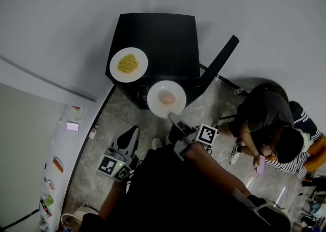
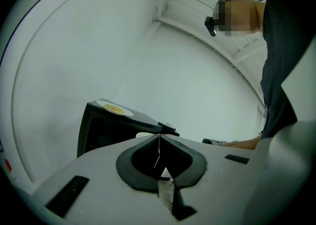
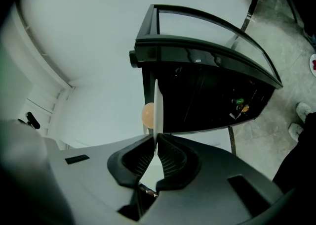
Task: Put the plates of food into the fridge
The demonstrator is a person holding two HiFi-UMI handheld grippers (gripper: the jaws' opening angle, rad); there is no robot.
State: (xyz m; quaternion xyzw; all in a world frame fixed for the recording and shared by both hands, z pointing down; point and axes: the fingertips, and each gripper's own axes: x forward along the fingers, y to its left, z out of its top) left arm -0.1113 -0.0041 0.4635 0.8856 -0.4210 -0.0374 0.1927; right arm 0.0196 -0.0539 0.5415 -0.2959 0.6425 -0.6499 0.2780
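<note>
One peach-food plate (image 1: 157, 104) gripped at rim by right tool (image 3: 156, 145); left tool (image 2: 159, 142) closed, empty; yellow-food plate (image 1: 116, 72) atop fridge (image 1: 158, 37).

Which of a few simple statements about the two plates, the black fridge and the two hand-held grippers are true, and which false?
1. The right gripper is clamped on the rim of a white round plate carrying a pinkish round piece of food. True.
2. The left gripper holds a second plate. False: its jaws are shut with nothing between them.
3. A white round plate of yellow food sits on top of the small black fridge. True.
4. The fridge is closed. False: its door stands swung open.
5. Both plates are already inside the fridge. False: one is on top of it, the other is held in front of it.
</note>
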